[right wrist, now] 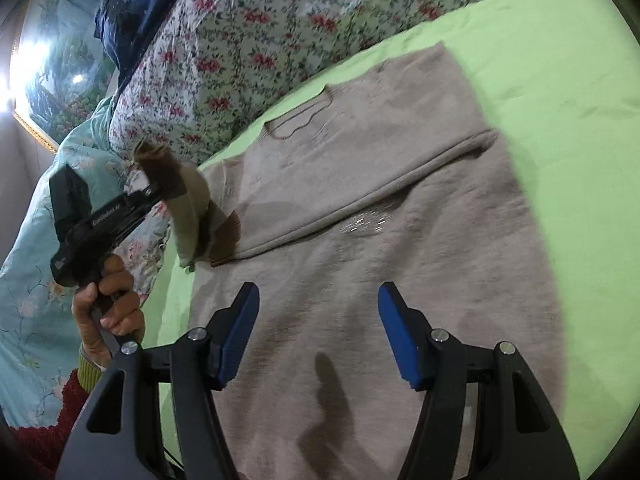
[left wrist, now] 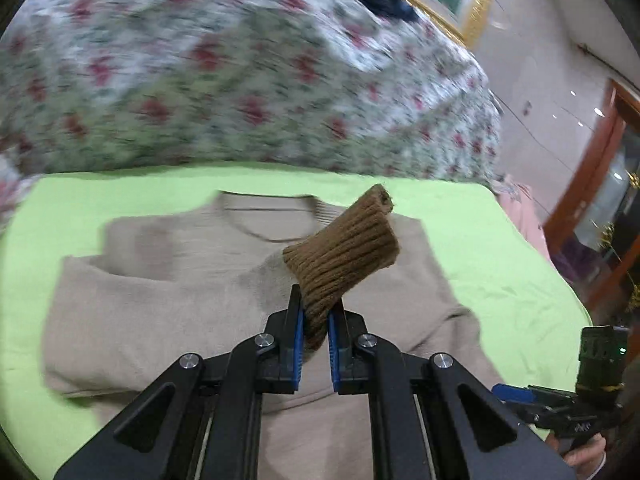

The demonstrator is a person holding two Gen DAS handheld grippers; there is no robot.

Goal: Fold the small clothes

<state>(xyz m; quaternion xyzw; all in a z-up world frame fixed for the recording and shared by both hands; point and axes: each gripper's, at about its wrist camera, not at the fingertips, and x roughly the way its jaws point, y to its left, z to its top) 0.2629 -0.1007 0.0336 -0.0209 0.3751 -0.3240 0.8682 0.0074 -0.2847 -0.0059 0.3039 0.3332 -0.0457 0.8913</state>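
Nearest the lens in the left wrist view, the left gripper (left wrist: 316, 320) is pinched tight on the brown ribbed cuff (left wrist: 344, 256) of a sleeve, with the cuff poking up past the blue pads. That sleeve belongs to the beige sweater (left wrist: 160, 300), which is laid flat on the green sheet (left wrist: 500, 248), neckline toward the pillows. One sleeve already looks folded across the chest.

For the step in hand (bringing this second sleeve over the body, by the look of it), the cuff is probably best carried high enough that the sleeve isn't dragged across the knit, then laid straight over the chest so it sits alongside the folded one. If the grip is let go too early, the sleeve could flop back in a twist. A soft knit like this likely stretches too, so no yanking.

The right gripper (right wrist: 320, 332) is held spread wide above the sweater's lower body with nothing between its pads, handy for pinning the fabric down if it shifts. From that view the left hand (right wrist: 108, 304) can be seen on the other tool's handle.

Around the work: a flowery quilt (right wrist: 248, 32) is heaped just behind the neckline, a dark blue cloth (right wrist: 136, 4) is bunched on top of it, and a framed picture (right wrist: 52, 64) hangs behind. The quilt is close, so the sleeve shouldn't be swung too far back.
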